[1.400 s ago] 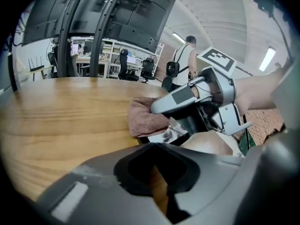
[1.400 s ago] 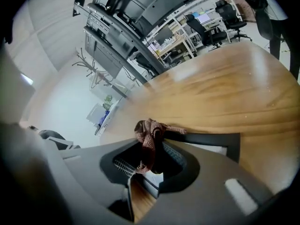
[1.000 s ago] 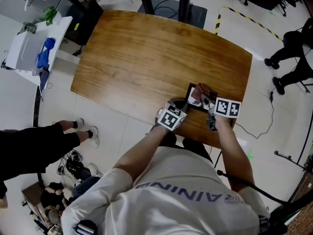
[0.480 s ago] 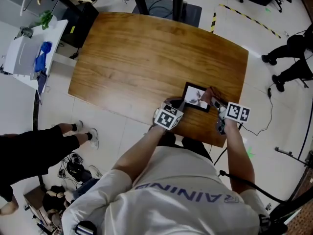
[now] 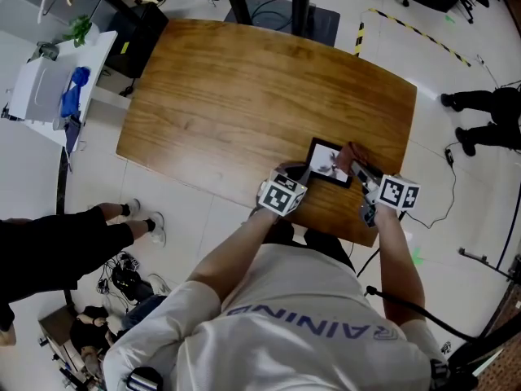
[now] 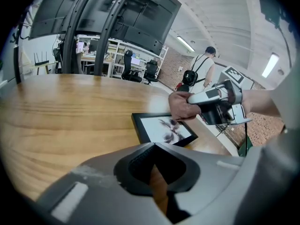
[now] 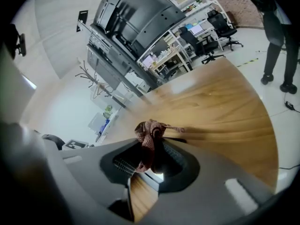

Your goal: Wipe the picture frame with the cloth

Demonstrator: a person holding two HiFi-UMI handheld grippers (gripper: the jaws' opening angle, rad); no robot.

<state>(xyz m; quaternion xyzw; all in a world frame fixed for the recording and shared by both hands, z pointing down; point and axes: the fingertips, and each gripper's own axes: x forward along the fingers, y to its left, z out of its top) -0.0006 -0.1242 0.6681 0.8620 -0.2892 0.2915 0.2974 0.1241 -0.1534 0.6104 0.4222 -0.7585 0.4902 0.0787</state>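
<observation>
The right claw (image 7: pixel 150 150) is pinched on a crumpled reddish-brown cloth (image 7: pixel 149 131), which bulges out past its tips. In the head view that claw (image 5: pixel 356 170) presses the cloth (image 5: pixel 345 154) onto the far right corner of a black-rimmed rectangular picture frame (image 5: pixel 329 160).

The left claw (image 6: pixel 153 146) is pressed together with nothing between its tips. It hovers just short of the frame's near left corner, apart from it. From above, the left claw (image 5: pixel 300 173) sits just beside the frame's left edge.

The frame (image 6: pixel 164 129) lies flat and face up, showing a white picture with a dark flower-like print. Its sides sit at a slight slant to the near edge of the bench. Which side is the longer one I cannot tell.

The frame rests near the near right corner of a brown wooden bench (image 5: pixel 244 88) with rounded corners, and the rest of the top is bare.

Around the bench is a pale tiled floor (image 5: pixel 49 177). A white side table (image 5: pixel 45 88) with a blue object (image 5: pixel 75 88) on it stands off the far left corner. A strip of black-and-yellow tape (image 5: pixel 415 28) runs across the floor beyond the far right corner. A bystander in dark clothes and white shoes (image 5: pixel 151 223) stands at the left. A second person's dark legs (image 5: pixel 488 116) show at the right. The gripper views show desks, office chairs and large dark screens further back.
</observation>
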